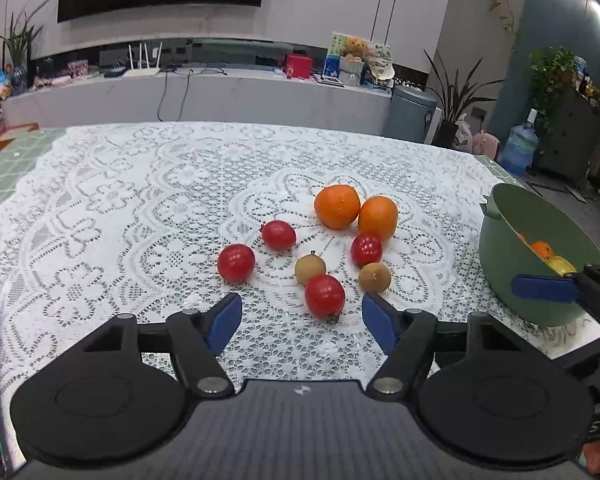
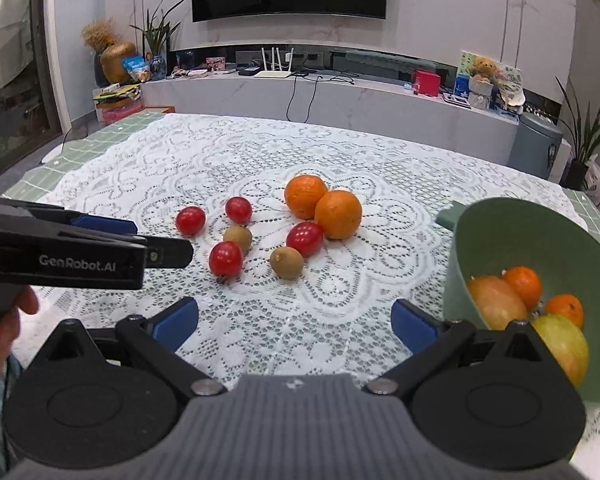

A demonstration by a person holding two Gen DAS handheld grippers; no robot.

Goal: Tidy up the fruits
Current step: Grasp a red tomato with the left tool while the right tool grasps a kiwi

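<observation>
The left gripper [image 1: 302,322] pointed down at a slant over the lace tablecloth [image 1: 140,208], its jaws standing wide with nothing pressed between the blue pads; the nearest red fruit [image 1: 325,295] sat just ahead of the gap, apart from both pads. From that fruit, two brown fruits [image 1: 310,267] lay at eleven and two o'clock, three more red ones fanned from ten to one o'clock, and a pair of oranges [image 1: 337,206], touching each other, sat farther off at twelve.

The right gripper [image 2: 294,322] slanted down likewise, jaws wide and empty. At its three o'clock the green bowl [image 2: 500,236] appeared tilted toward the camera, though the fisheye may have exaggerated that; it held small oranges and yellowish fruits. At nine o'clock a hand [image 2: 4,320] gripped the other tool's handle.
</observation>
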